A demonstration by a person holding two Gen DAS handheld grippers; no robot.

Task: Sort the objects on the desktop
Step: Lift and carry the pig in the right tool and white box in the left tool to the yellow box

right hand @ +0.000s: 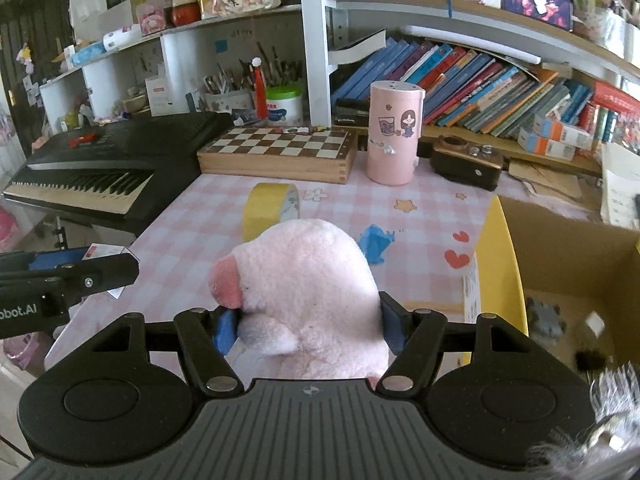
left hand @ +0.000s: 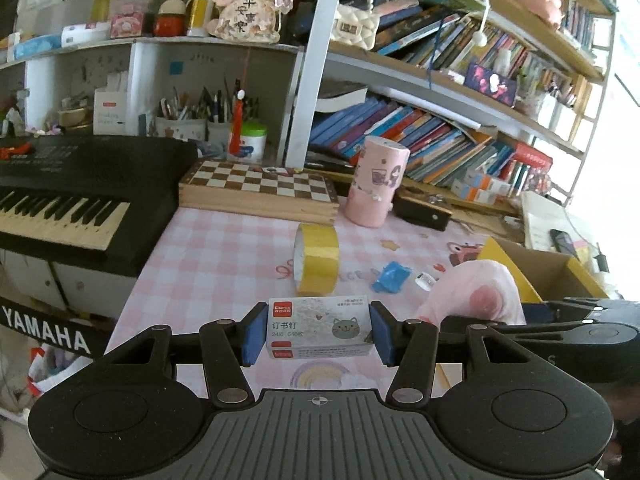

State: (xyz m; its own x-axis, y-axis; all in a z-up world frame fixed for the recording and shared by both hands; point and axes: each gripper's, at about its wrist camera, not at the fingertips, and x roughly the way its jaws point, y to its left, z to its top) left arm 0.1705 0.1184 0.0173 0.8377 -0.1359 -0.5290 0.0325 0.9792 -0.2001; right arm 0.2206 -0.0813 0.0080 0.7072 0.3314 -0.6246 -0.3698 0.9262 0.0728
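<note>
Two loads up off the tabletop [left hand: 208,248]: our left tongs [left hand: 318,330] clamp a box of staples [left hand: 319,327] across its short ends, and our right tongs [right hand: 308,326] squeeze a pink plush toy [right hand: 308,280]. Between them on the pink check cloth sit a yellow tape roll [left hand: 317,258] on edge and a blue scrap [left hand: 391,277]. Right of the plush, a yellow-rimmed cardboard box [right hand: 496,256] stands open.
</note>
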